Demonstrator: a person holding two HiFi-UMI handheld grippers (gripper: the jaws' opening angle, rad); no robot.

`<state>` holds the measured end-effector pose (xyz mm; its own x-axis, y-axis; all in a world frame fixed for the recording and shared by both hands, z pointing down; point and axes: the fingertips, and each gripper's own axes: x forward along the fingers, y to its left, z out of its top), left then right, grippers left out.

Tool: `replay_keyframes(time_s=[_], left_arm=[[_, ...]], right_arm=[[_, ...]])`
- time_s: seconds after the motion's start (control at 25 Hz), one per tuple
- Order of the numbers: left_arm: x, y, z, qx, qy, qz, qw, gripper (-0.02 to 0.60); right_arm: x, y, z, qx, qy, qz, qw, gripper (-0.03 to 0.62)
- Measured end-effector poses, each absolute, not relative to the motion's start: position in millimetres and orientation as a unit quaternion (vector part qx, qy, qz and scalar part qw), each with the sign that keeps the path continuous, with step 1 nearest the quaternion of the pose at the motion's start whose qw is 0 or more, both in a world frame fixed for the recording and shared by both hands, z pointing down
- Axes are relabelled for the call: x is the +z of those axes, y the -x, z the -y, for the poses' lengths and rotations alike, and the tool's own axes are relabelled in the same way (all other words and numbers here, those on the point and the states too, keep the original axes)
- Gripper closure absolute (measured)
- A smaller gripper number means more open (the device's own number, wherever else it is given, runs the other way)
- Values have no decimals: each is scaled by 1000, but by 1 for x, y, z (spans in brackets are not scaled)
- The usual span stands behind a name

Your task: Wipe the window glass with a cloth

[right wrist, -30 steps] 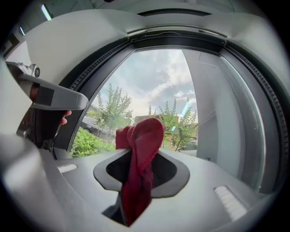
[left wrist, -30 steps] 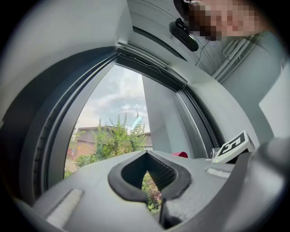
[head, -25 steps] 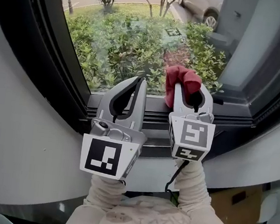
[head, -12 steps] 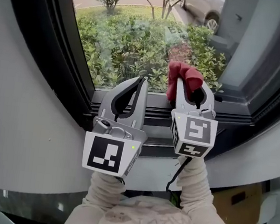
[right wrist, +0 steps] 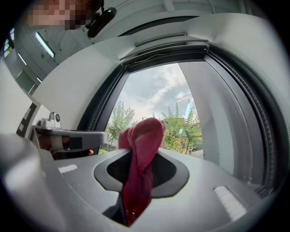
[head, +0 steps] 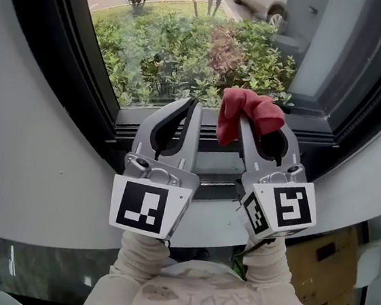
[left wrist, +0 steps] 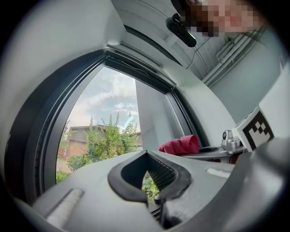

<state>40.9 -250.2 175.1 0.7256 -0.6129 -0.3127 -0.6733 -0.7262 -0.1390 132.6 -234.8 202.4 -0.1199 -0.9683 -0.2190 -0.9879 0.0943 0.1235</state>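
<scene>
Before the window, we hold both grippers side by side over the sill (head: 211, 162). Our right gripper (head: 251, 125) has its jaws clamped on the red cloth (head: 249, 108), which bunches over their tips near the glass (head: 168, 50); we cannot tell whether it touches. Our left gripper (head: 193, 106) has its jaws closed together on nothing, tips toward the glass.

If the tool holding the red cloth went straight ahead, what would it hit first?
Probably the window glass, with the red cloth at the right tool's tip touching before the jaws. Depth is hard to judge.
</scene>
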Motion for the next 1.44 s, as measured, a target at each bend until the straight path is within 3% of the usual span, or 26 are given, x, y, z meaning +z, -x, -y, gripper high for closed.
replay_keyframes(time_s=[1.44], left_arm=[[179, -14, 218, 126, 916, -357, 130, 581]], right_arm=[[196, -76, 198, 132, 606, -782, 68, 471]])
